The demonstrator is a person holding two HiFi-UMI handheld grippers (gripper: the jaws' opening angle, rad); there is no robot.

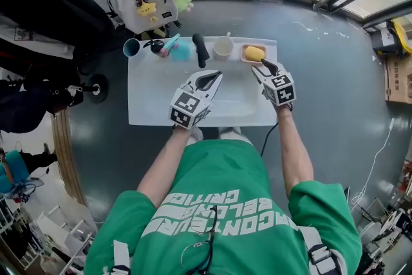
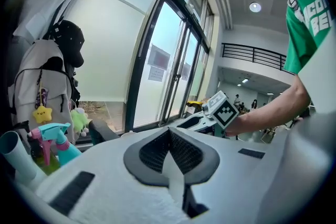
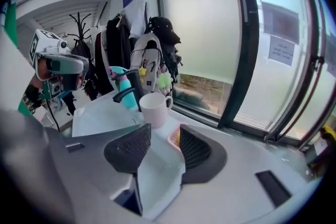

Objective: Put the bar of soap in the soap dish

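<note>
One yellow bar of soap (image 1: 255, 53) lay in the single pink soap dish (image 1: 245, 58), tucked at the table's far right corner. The right gripper (image 1: 266, 66) hung just near it, fingers spread, nothing pinched, the dish showing through the gap. The left gripper (image 1: 217, 75) was over mid-table, fingers pressed together and empty. Along the far edge stood one white mug (image 1: 223, 47) beside the dish, one black object (image 1: 200, 49), one teal spray bottle (image 1: 178, 49) and one blue cup (image 1: 132, 47). The green shirt's (image 1: 225, 164) white lettering wasn't readable whole. The white table (image 1: 151, 106) ran open from that row to its near edge.
</note>
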